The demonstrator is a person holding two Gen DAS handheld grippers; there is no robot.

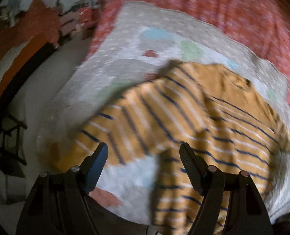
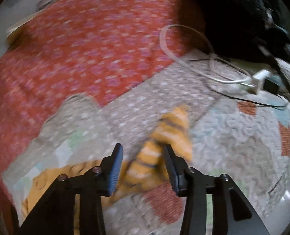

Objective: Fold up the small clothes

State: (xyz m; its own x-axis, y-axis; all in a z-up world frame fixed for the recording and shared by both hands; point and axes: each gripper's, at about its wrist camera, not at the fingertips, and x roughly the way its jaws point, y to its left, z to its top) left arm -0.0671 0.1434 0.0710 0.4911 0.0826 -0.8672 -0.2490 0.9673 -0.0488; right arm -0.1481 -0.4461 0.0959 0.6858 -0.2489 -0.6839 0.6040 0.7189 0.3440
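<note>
red patterned bed (image 1: 233,9), grey patchwork blanket (image 1: 109,62) spread on it, striped shirt (image 1: 184,117) atop

No readable text or labels anywhere.

Striped shirt (image 1: 184,117) on patchwork blanket (image 1: 109,74)

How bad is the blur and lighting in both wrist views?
Left wrist: the striped shirt and patchwork blanket are motion-smeared, the hand-held gripper's fingers stay sharp, with glare at top centre and dark fisheye corners. Right wrist: the shirt's sleeve is heavily smeared, the red bedspread is soft, and the top right is nearly black.
</note>
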